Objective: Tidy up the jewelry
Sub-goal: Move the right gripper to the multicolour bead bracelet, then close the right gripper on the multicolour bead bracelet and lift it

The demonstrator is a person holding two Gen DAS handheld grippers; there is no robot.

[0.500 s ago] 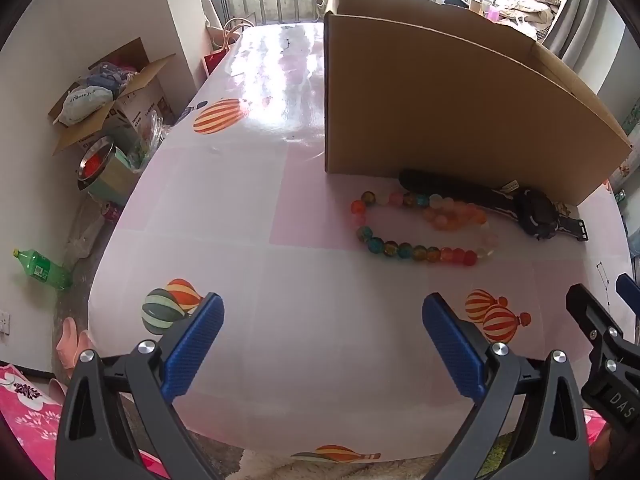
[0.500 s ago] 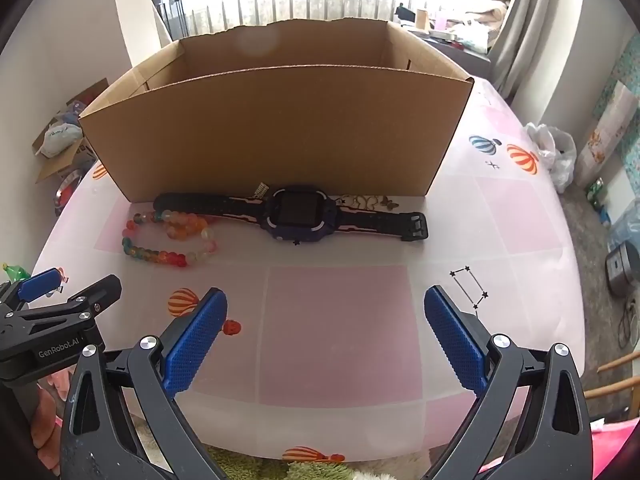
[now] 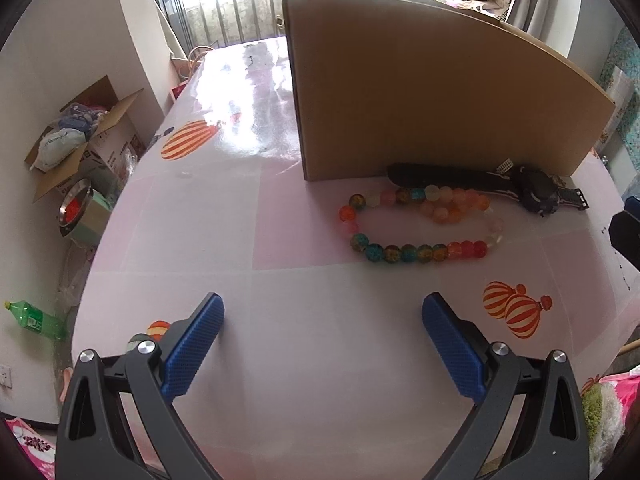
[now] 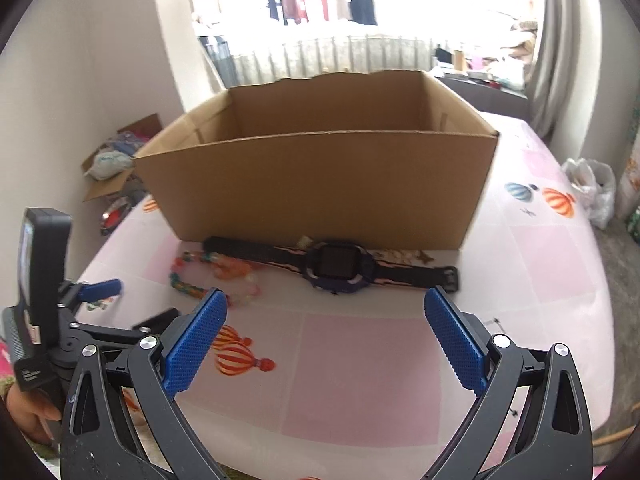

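A string of colourful glass beads (image 3: 416,228) lies on the pink tablecloth in front of an open cardboard box (image 3: 432,92). A dark wristwatch (image 3: 536,194) lies flat beside it, against the box wall. My left gripper (image 3: 322,312) is open and empty, short of the beads. My right gripper (image 4: 326,310) is open and empty, just short of the watch (image 4: 340,270). The beads (image 4: 216,274) and the box (image 4: 320,184) also show in the right wrist view, and the left gripper (image 4: 104,300) appears at its left edge.
The table (image 3: 320,320) has balloon prints and rounded edges. On the floor to the left are an open carton of clutter (image 3: 80,136), a metal bowl (image 3: 74,208) and a green bottle (image 3: 36,320). A white plastic bag (image 4: 592,188) sits right of the table.
Both grippers have moved forward toward the box. The beads and the watch now sit closer in both views. Both stay open.
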